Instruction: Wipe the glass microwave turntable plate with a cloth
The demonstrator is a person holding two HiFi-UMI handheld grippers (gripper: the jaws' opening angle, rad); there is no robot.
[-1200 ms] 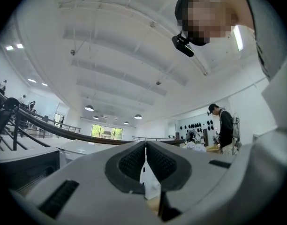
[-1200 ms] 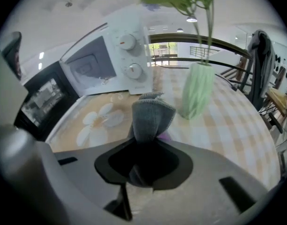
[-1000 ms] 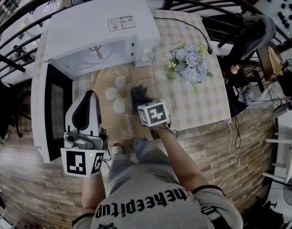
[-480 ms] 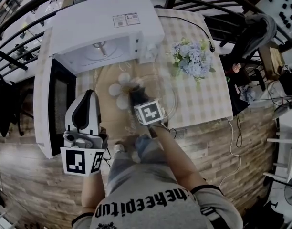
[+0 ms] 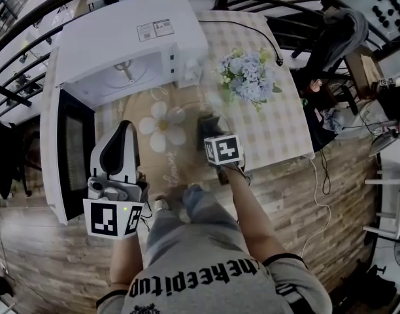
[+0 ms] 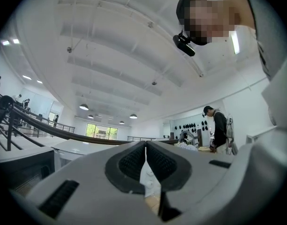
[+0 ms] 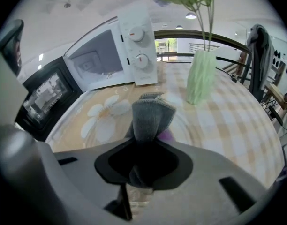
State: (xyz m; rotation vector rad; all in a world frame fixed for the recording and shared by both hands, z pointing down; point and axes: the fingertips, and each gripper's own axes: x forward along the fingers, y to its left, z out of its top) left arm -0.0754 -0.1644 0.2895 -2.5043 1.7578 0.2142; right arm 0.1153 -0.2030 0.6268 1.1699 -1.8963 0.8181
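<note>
My left gripper (image 6: 146,149) is held clear of the table, jaws closed together on nothing. My right gripper (image 7: 142,170) is clamped on the grey cloth (image 7: 150,114), which rests on the glass turntable plate (image 7: 204,125) (lying before the open microwave (image 7: 110,55)). The flower vase (image 7: 200,76) stands just beyond.

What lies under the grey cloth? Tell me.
The glass turntable plate, on the flower-print mat. The cloth, gripped in the right claw, covers the spot where they would touch.
</note>
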